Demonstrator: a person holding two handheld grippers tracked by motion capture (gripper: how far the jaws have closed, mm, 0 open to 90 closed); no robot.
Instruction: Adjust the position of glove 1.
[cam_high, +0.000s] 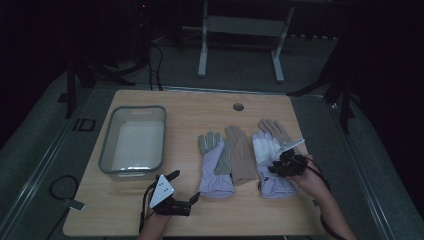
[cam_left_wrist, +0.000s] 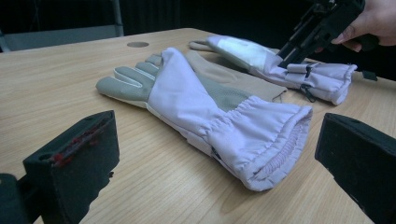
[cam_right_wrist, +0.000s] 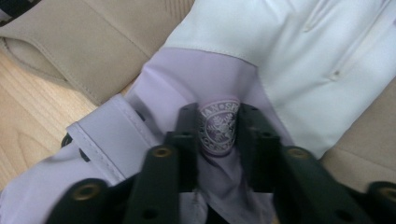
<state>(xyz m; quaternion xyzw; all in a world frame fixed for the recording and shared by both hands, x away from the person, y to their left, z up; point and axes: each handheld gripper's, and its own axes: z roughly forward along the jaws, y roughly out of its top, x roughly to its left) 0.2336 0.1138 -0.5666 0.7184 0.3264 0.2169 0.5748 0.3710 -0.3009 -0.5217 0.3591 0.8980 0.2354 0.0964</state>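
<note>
A lavender glove with grey fingers (cam_high: 215, 167) lies palm down mid-table, and a tan glove (cam_high: 241, 155) rests beside it. To their right lies a lavender and white glove (cam_high: 267, 150) over another tan glove (cam_high: 274, 127). My right gripper (cam_high: 276, 170) is shut on a pinched fold of that right glove's lavender fabric (cam_right_wrist: 140, 140), with a round logo patch (cam_right_wrist: 217, 128) between the jaws. My left gripper (cam_high: 185, 186) is open near the front edge, just short of the left glove's gathered cuff (cam_left_wrist: 266, 140). From there the right gripper (cam_left_wrist: 292, 53) is seen pressing on the far glove (cam_left_wrist: 261, 56).
A clear plastic bin (cam_high: 134, 139) stands on the table's left half, with nothing seen inside. A round cable hole (cam_high: 238, 106) sits near the back edge. Beyond the wooden table (cam_high: 190, 115) stands a white frame (cam_high: 240, 30) on dark floor.
</note>
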